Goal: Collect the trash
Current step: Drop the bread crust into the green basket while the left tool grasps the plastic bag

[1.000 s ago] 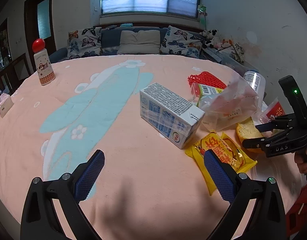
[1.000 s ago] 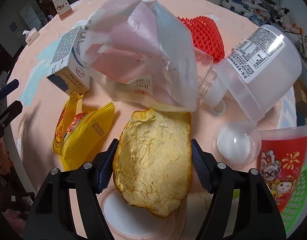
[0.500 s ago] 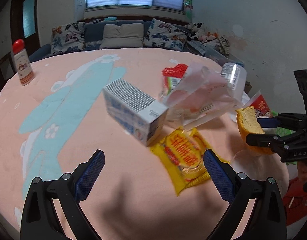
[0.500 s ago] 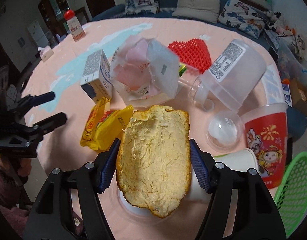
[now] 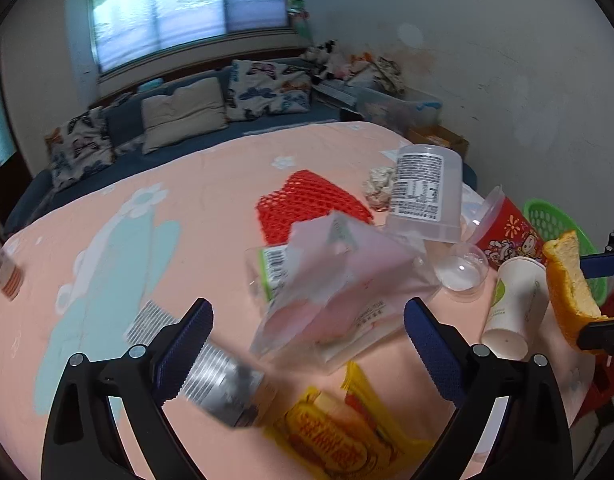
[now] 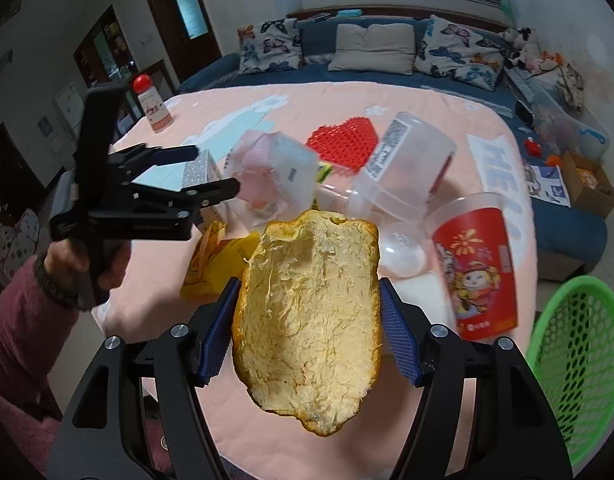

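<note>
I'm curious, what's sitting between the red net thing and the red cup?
A clear plastic jar lying on its side sits between the red net and the red cup, shown in the right wrist view.

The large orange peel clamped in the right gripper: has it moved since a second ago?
Yes. The orange peel, held by the right gripper, has lifted off the pink table toward the green mesh basket, which now shows at right.

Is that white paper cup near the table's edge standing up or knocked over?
Knocked over. The paper cup lies on its side on the table, its open mouth facing the camera.
</note>
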### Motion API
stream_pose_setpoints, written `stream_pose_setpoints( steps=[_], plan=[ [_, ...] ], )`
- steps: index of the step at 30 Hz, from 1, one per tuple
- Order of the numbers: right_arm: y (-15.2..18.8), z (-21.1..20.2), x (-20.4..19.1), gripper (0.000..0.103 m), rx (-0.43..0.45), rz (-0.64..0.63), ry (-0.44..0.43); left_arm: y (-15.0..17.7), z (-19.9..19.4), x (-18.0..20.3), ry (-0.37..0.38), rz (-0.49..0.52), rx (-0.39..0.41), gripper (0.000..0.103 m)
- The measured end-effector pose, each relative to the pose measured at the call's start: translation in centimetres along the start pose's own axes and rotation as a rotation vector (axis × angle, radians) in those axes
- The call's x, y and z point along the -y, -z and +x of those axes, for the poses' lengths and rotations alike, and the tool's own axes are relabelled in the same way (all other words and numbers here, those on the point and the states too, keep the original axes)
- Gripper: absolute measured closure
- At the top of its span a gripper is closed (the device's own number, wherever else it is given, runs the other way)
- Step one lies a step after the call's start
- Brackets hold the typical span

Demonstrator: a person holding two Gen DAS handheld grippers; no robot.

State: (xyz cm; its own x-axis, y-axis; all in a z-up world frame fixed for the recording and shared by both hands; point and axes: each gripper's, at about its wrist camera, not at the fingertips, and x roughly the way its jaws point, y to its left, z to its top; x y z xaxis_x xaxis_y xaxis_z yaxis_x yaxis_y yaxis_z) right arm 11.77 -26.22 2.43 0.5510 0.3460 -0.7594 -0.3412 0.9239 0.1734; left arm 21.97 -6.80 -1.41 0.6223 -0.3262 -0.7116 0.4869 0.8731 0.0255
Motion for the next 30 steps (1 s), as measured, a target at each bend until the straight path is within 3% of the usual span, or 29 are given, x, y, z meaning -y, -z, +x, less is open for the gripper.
stream_pose_setpoints(
  steps=[2, 6, 8, 10, 15, 21, 26, 30],
  plan=[
    [0.3, -0.4, 0.7, 0.036, 0.009, 0.018, 0.006, -0.7, 1.1, 0.0, -0.003, 0.029, -0.012, 0.013],
    [0.7, -1.0, 1.6, 0.036, 0.020, 0.048, 0.022, -1.6, 3.2, 0.3, 0.037, 0.051, -0.057, 0.035],
    [1.0, -1.3, 2.1, 0.036, 0.022, 0.063, 0.029, -1.6, 3.6, 0.3, 0.067, 0.051, -0.067, 0.049],
    [1.4, -1.7, 2.6, 0.036, 0.025, 0.073, 0.043, -1.5, 4.0, 0.4, 0.082, 0.056, -0.076, 0.070],
    [2.1, -2.8, 3.7, 0.036, 0.045, 0.111, 0.060, -1.1, 3.1, 1.1, 0.085, 0.055, -0.053, 0.095],
    [3.0, -4.4, 5.4, 0.036, 0.072, 0.161, 0.092, -1.0, -0.2, 2.8, 0.050, 0.082, 0.012, 0.098],
    [3.9, -6.2, 8.0, 0.036, 0.099, 0.217, 0.143, -2.3, -2.9, 3.0, -0.024, 0.067, 0.086, 0.099],
    [4.7, -7.2, 10.4, 0.036, 0.105, 0.249, 0.212, -4.0, -4.8, 2.9, -0.003, 0.034, 0.133, 0.099]
  ],
)
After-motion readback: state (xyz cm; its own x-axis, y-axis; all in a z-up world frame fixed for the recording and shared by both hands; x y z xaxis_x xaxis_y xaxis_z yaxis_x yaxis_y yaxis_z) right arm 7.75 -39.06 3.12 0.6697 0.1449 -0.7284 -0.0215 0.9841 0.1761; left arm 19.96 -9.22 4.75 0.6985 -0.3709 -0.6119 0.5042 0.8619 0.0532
